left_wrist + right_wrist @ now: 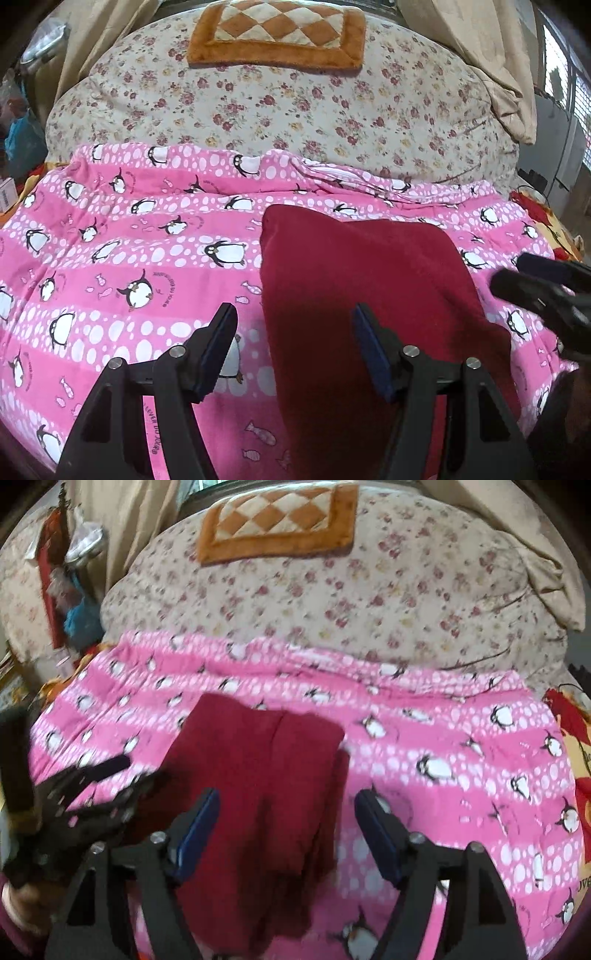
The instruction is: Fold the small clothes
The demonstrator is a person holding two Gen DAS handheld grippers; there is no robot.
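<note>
A dark red garment (365, 295) lies folded on the pink penguin-print sheet (122, 258). It also shows in the right wrist view (258, 775), blurred, with a fold line down its middle. My left gripper (293, 314) is open and empty, just above the garment's near left edge. My right gripper (286, 799) is open and empty above the garment's near part. The right gripper shows at the right edge of the left wrist view (543, 288). The left gripper shows blurred at the left of the right wrist view (92, 782).
A floral quilt (295, 99) is piled behind the pink sheet (443, 757), with an orange checkered mat (277, 33) on top. Beige cloth (495, 55) hangs at the back right. Clutter stands at the far left (74, 602). A red and yellow blanket (576, 746) lies at the right edge.
</note>
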